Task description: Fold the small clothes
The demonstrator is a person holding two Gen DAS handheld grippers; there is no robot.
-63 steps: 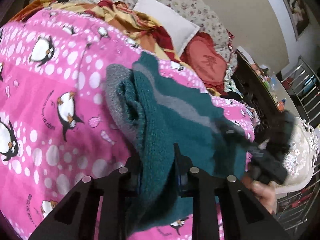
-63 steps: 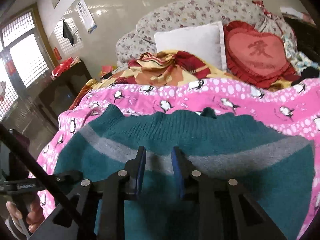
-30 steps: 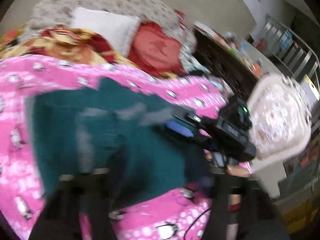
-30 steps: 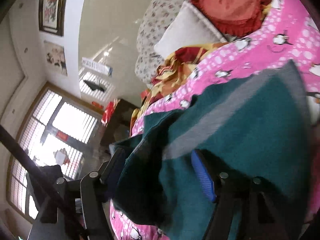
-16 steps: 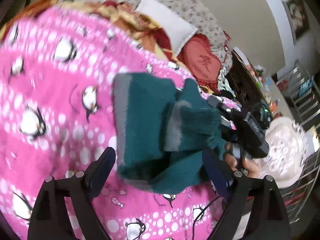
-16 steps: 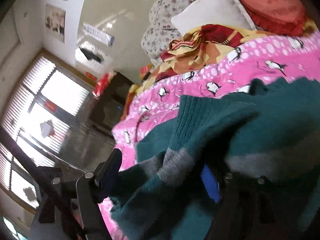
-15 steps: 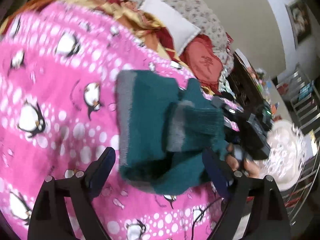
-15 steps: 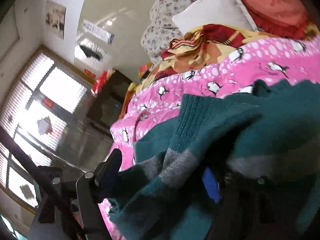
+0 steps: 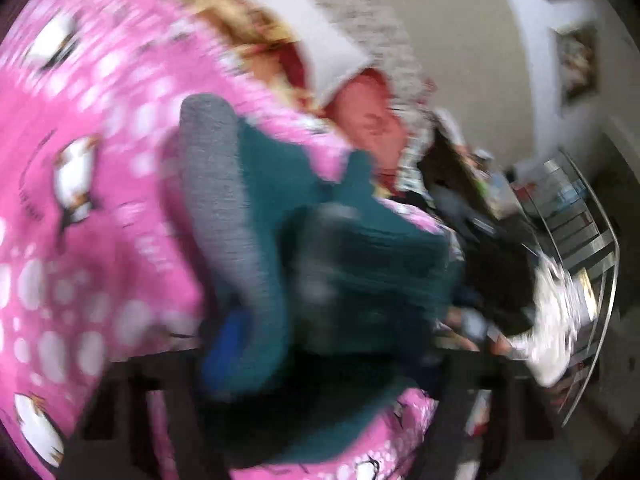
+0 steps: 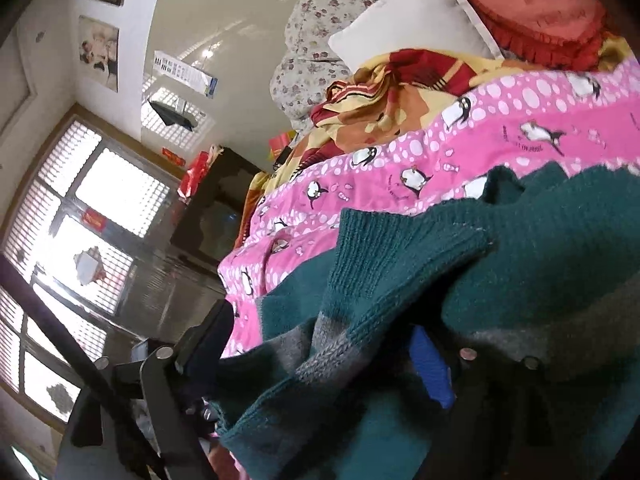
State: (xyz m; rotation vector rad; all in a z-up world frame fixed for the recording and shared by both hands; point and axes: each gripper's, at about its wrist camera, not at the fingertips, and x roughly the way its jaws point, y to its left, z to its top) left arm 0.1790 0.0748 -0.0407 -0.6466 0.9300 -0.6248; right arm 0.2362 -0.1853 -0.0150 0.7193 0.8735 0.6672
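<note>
Teal knit sweater lay bunched across right gripper, jaws wide, cloth between; left gripper blurred, state unclear; penguin blanket beneath.

Setting: a bedroom in a home. A bed spread with a pink penguin-print blanket lies directly ahead of the right gripper. Beyond it are a white pillow, a red heart-shaped cushion and a rolled floral quilt. To that gripper's left stand a large barred window and a dark cabinet. Framed pictures hang on the wall above the window.
</note>
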